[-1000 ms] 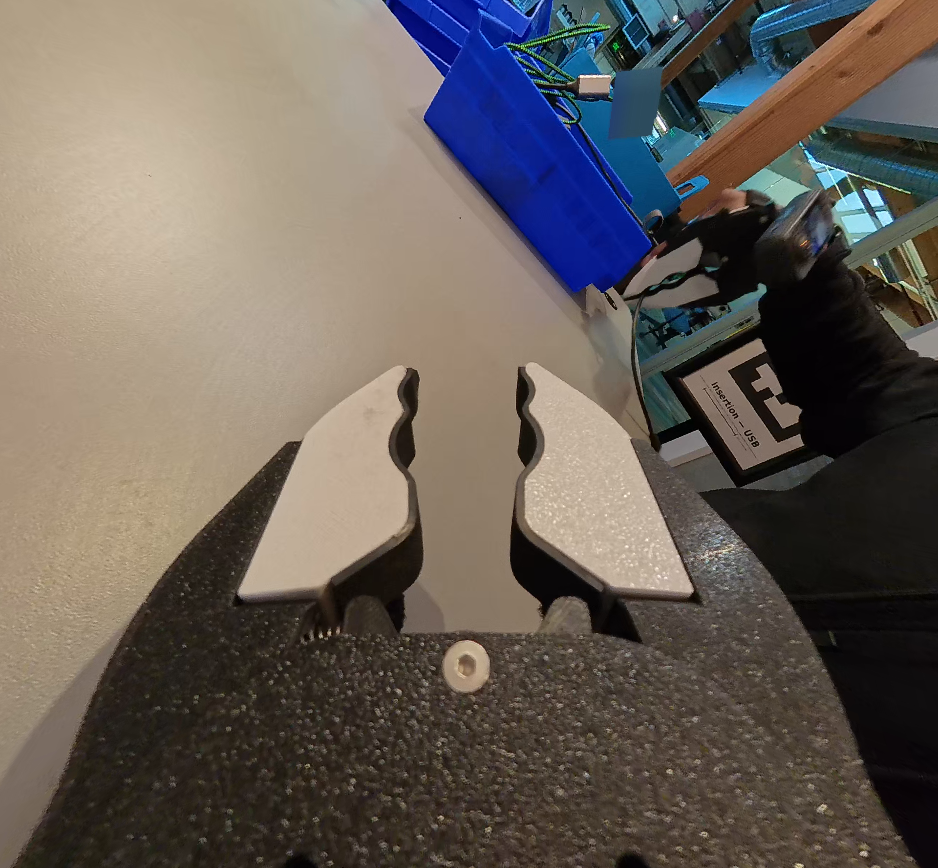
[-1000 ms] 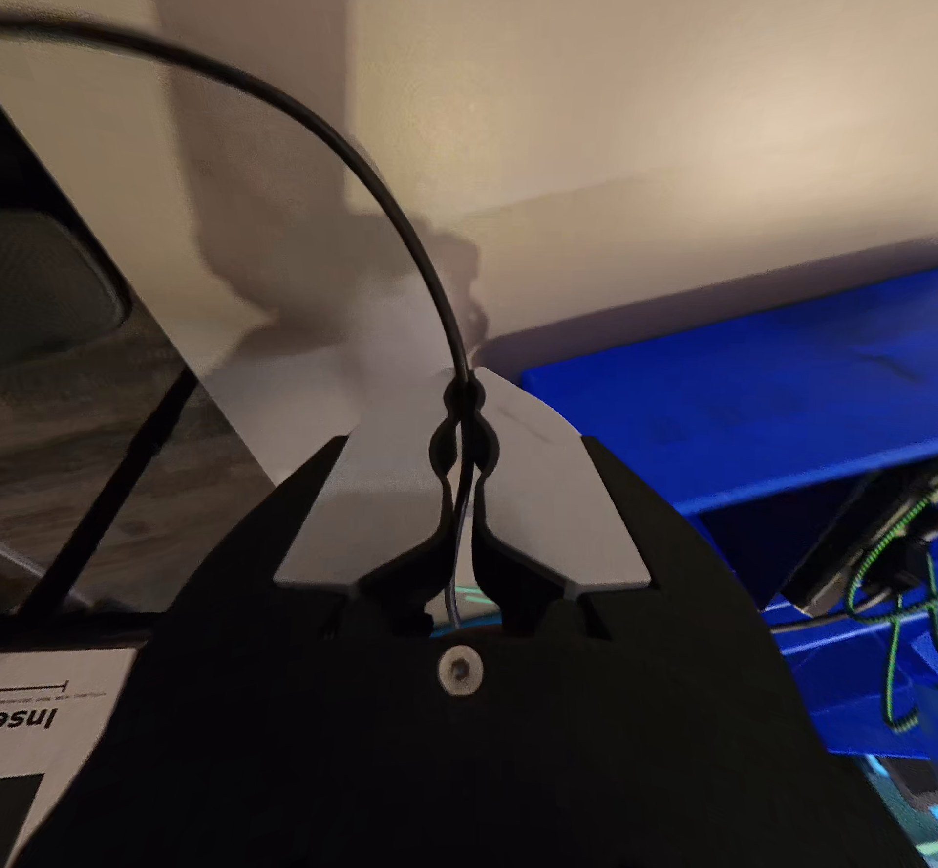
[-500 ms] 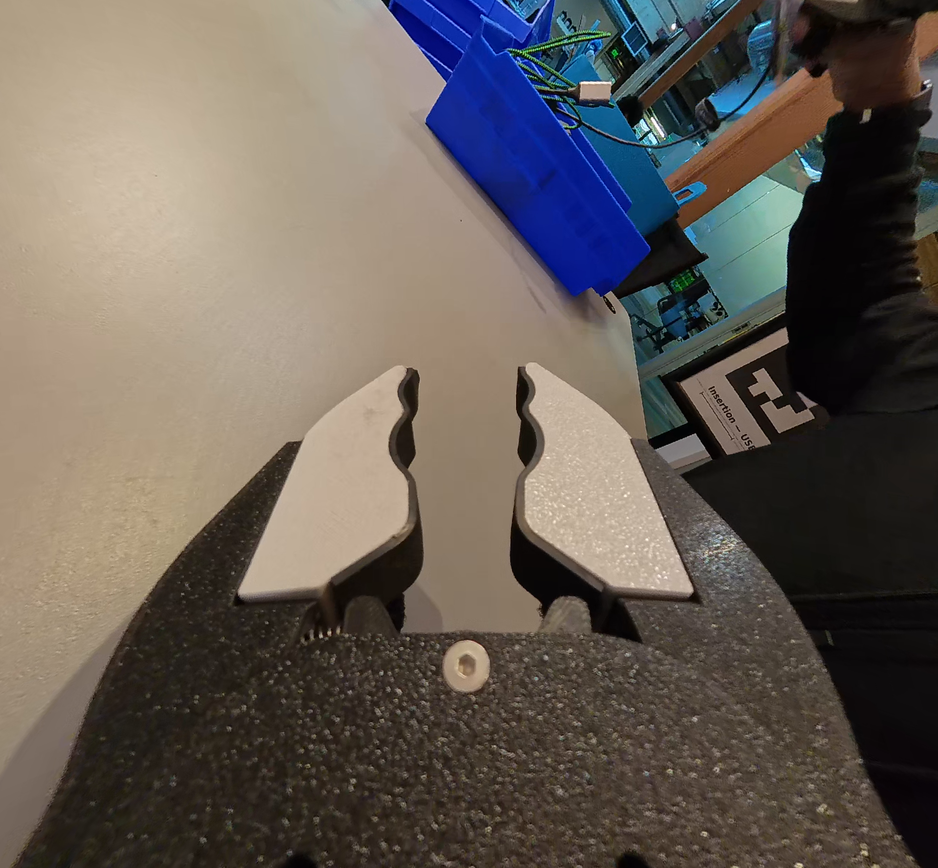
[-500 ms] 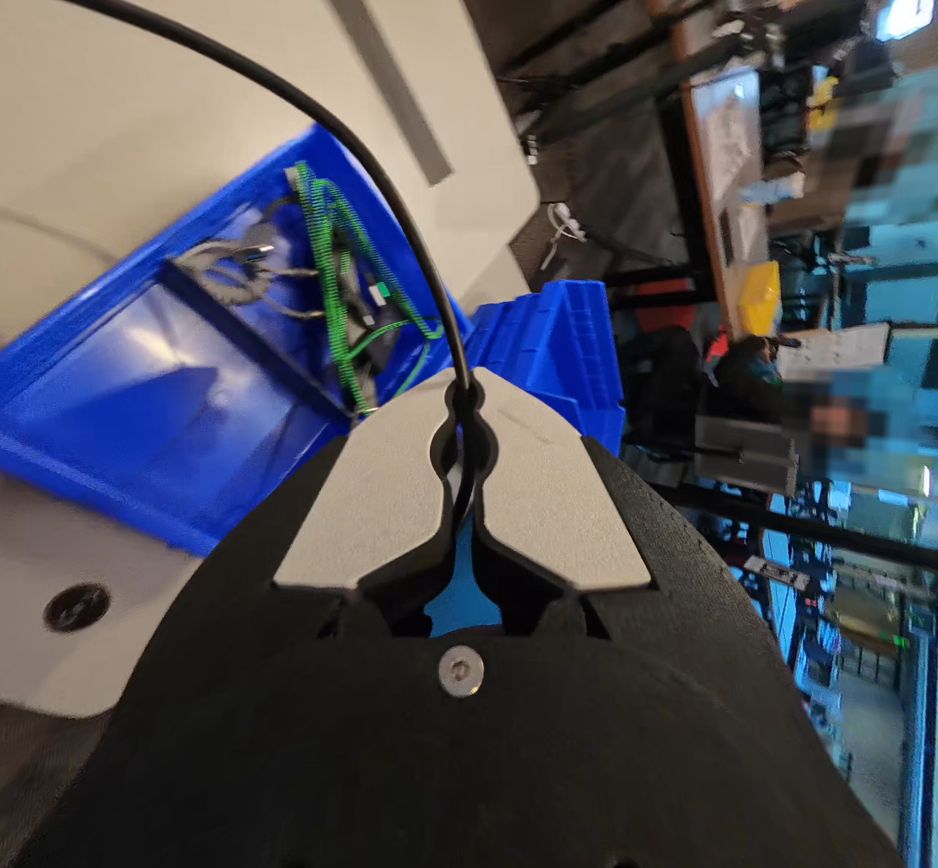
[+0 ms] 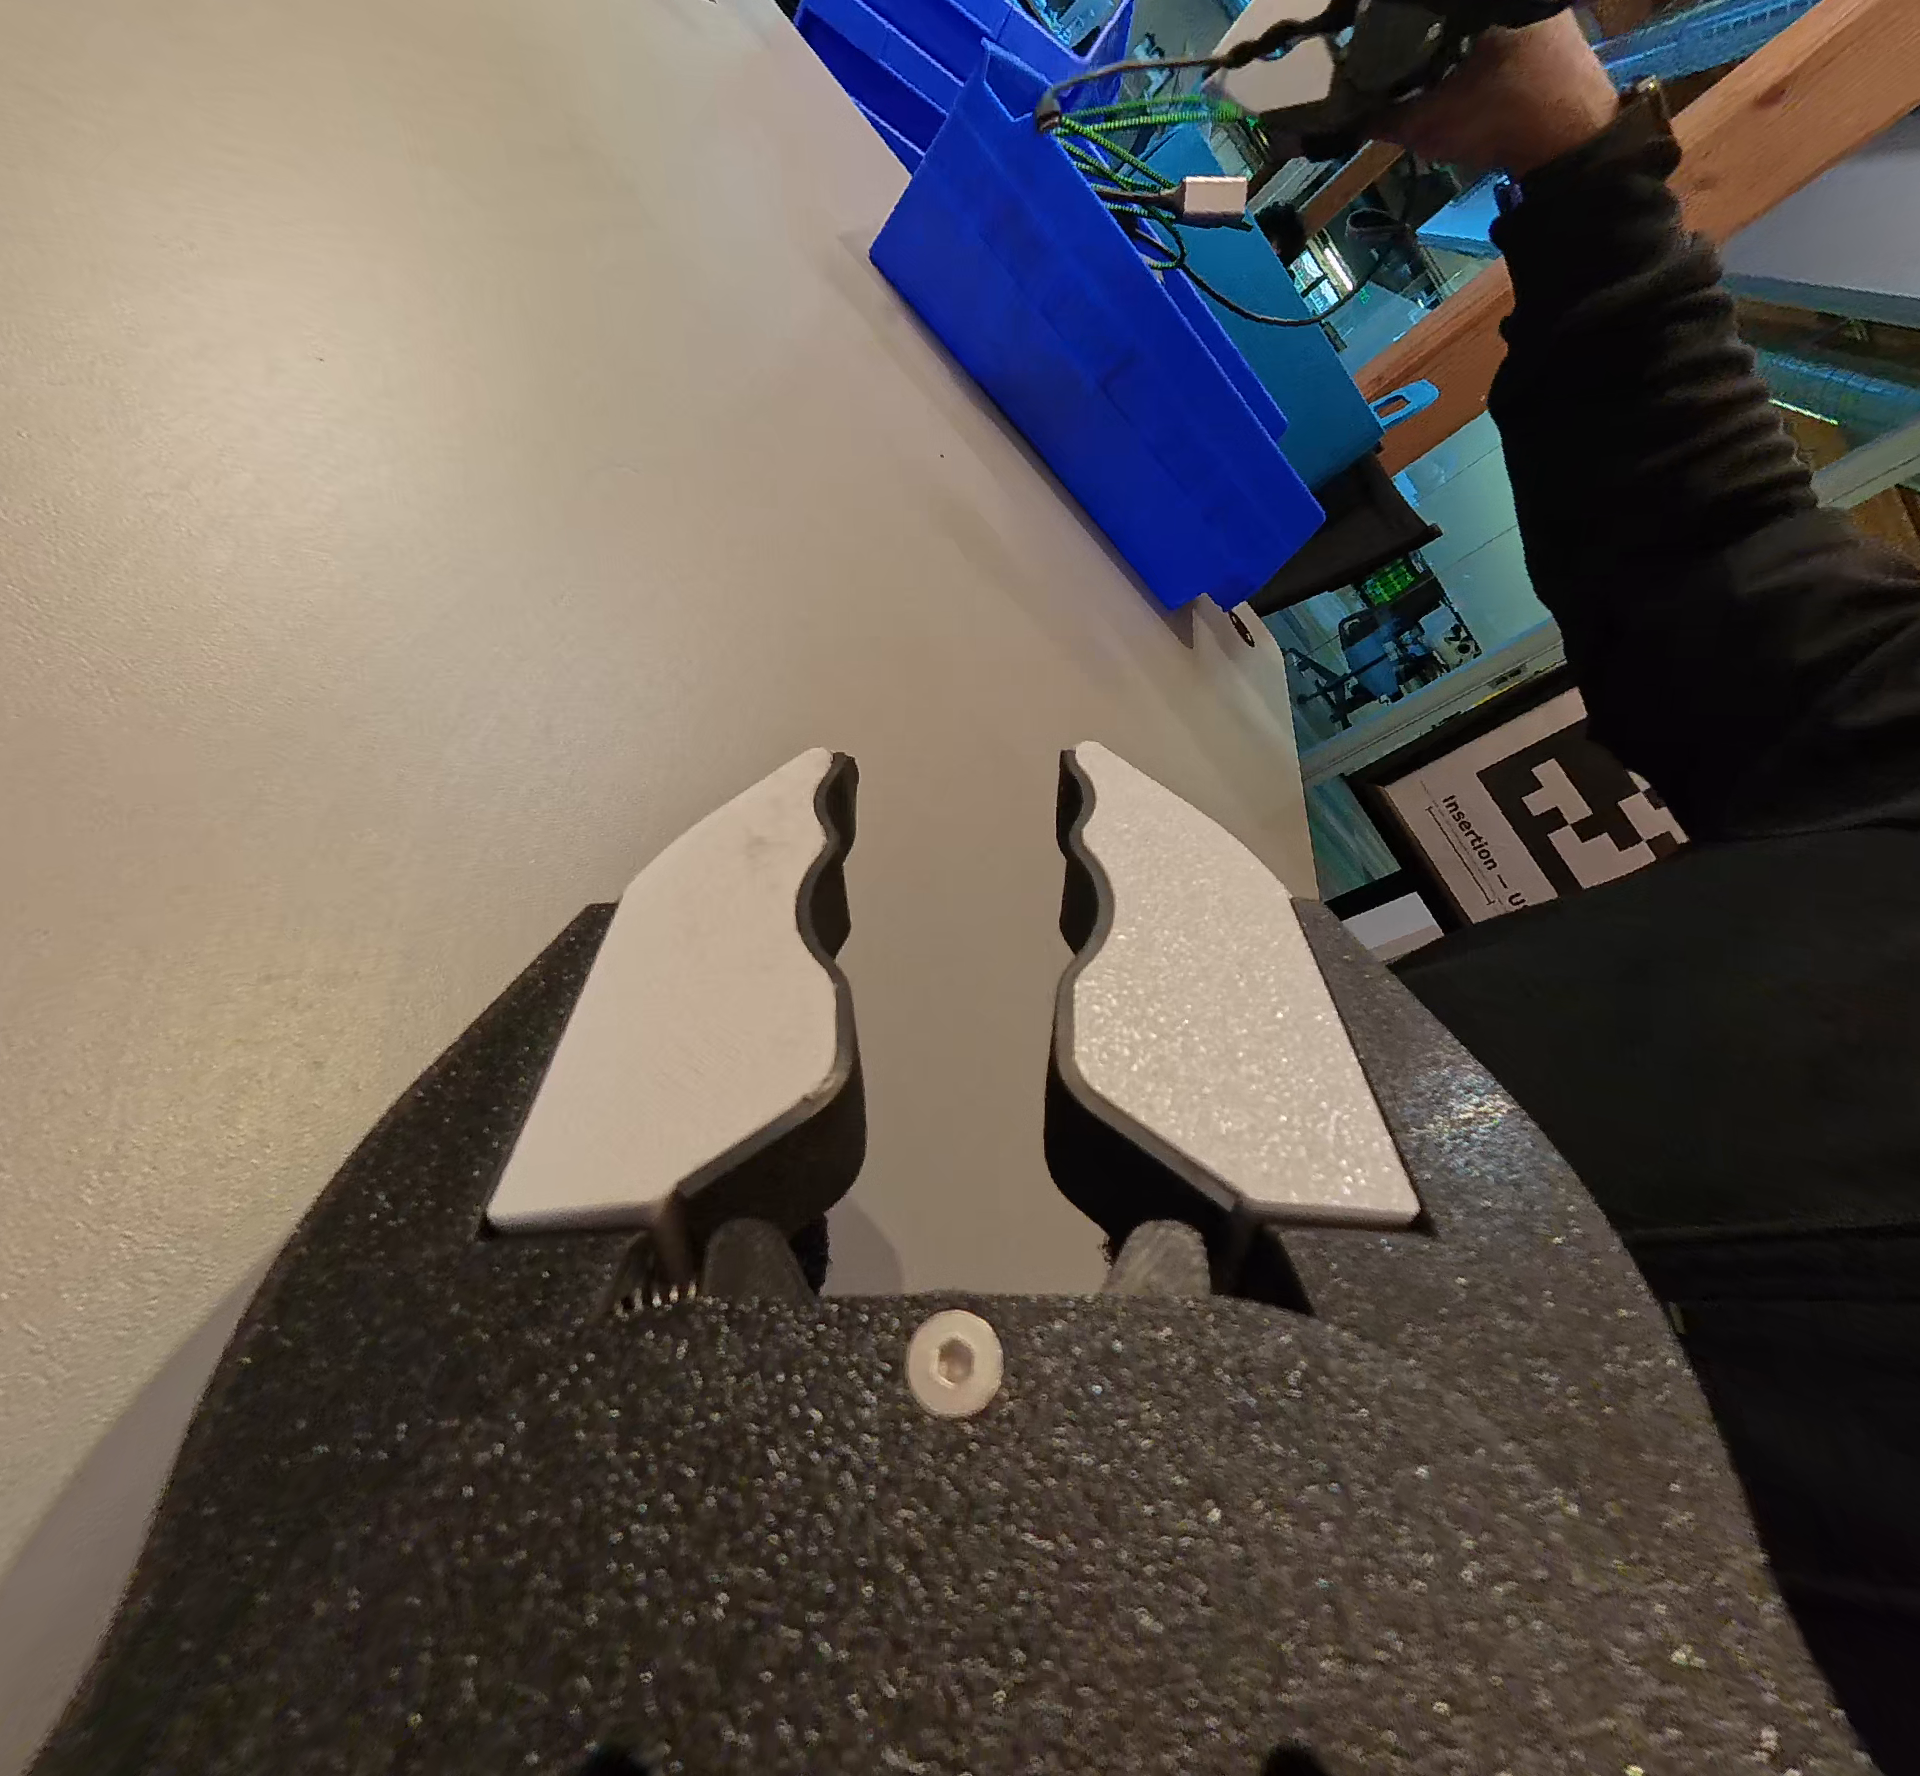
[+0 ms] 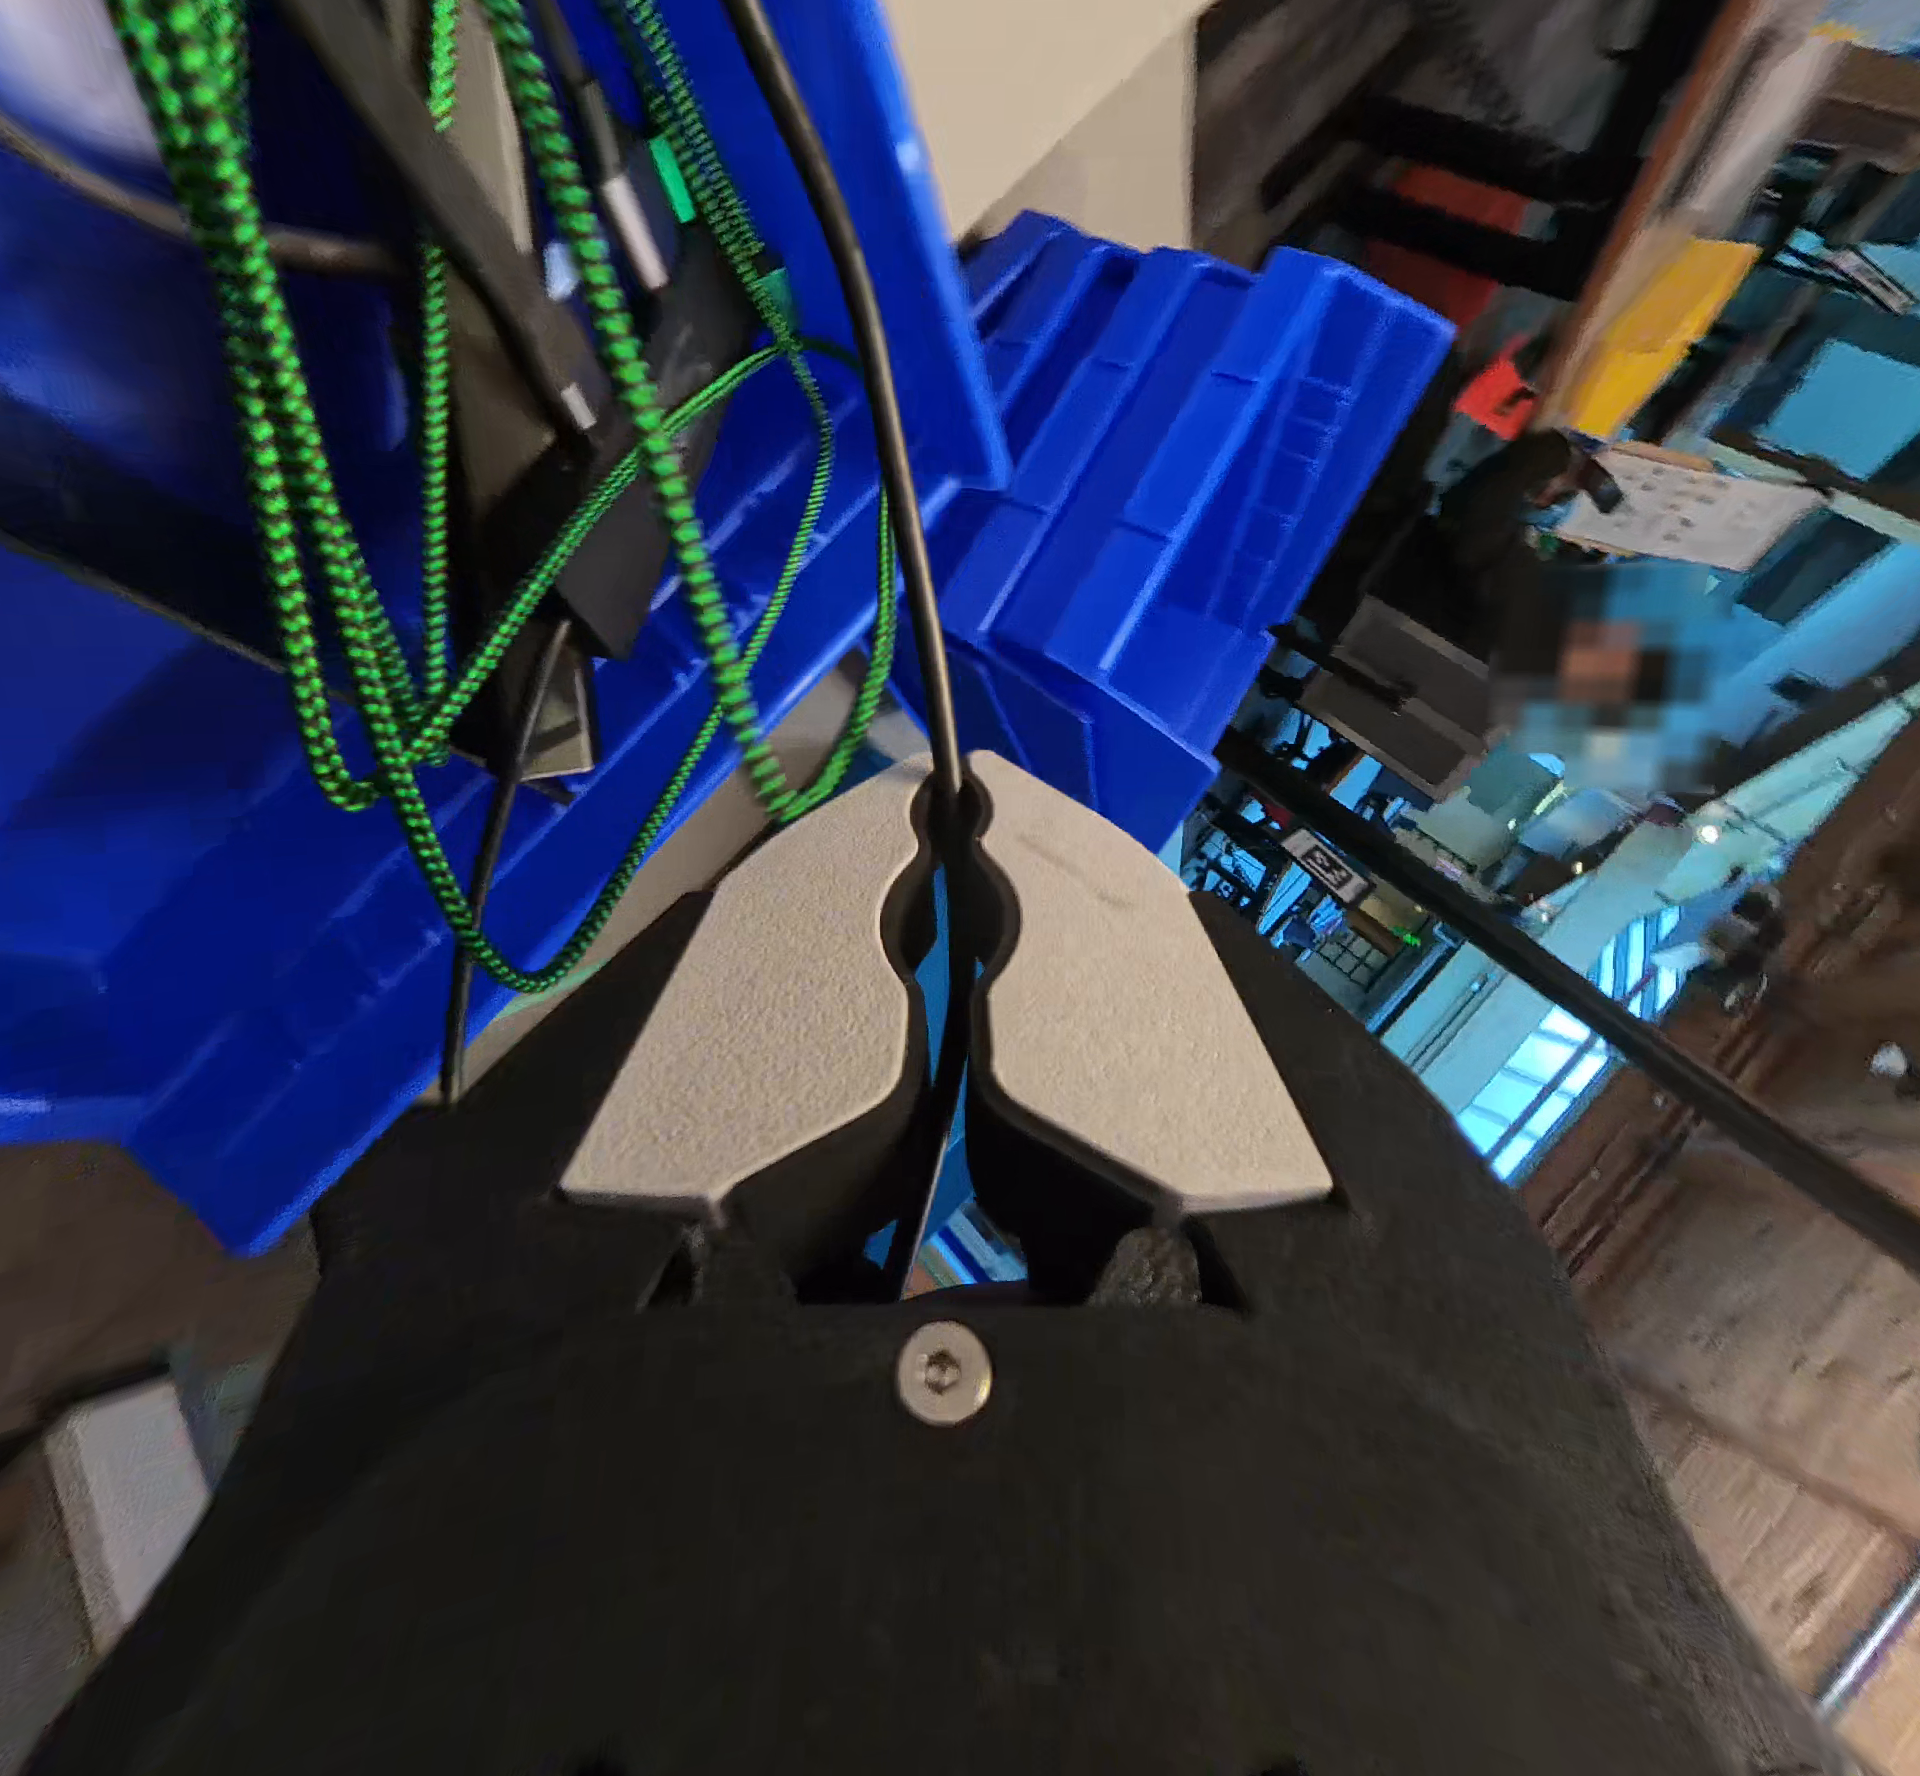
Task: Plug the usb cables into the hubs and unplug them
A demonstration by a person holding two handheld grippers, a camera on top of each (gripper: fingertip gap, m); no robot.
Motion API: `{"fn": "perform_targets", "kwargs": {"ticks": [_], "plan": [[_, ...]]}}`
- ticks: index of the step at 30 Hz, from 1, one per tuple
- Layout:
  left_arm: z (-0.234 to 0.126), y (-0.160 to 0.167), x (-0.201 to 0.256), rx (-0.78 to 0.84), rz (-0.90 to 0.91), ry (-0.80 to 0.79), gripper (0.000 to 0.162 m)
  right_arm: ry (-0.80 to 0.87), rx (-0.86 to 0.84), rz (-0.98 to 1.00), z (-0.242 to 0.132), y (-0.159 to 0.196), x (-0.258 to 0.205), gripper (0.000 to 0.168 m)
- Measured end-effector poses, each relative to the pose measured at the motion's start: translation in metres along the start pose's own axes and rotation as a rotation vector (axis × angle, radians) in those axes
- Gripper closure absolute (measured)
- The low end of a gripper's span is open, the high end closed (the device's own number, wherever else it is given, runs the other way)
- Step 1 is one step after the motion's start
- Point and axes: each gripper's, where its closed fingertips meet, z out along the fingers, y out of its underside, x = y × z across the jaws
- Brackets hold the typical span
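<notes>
Black cable [image 6: 821, 199] pinched in right hand-held gripper [image 6: 948, 796] over blue bin [image 6: 260, 895]; left hand-held gripper [image 5: 956, 770] spread above grey table [image 5: 416, 479].

We see soft, even light on the pale table [image 5: 416, 479], a bit warmer toward its left edge. A faint shadow lies under the left gripper [image 5: 956, 895]. Straight lines bend near the picture edges, like the wooden beam [image 5: 1766, 64]. The left wrist view is sharp. The right wrist view is smeared: the green cables [image 6: 260, 376] and blue bin [image 6: 1143, 500] look blurry, and the far room is fuzzy and bright blue.
</notes>
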Motion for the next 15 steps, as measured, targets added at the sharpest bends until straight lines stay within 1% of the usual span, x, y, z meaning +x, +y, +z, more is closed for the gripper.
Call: {"fn": "perform_targets", "kwargs": {"ticks": [3, 6, 11, 15], "plan": [[0.000, 0.000, 0.000, -0.001, -0.001, 0.003, 0.125, -0.068, -0.073, -0.132, 0.019, 0.005, -0.008, 0.168], [0.001, 0.001, 0.000, -0.007, 0.001, 0.003, 0.125, -0.119, -0.109, -0.144, 0.036, 0.003, -0.008, 0.168], [0.000, 0.000, 0.000, -0.003, -0.003, 0.005, 0.125, -0.240, -0.064, -0.121, 0.057, -0.026, -0.020, 0.168], [0.000, 0.000, 0.000, -0.001, -0.005, 0.006, 0.125, -0.330, 0.009, -0.080, 0.070, -0.055, -0.034, 0.168]]}}
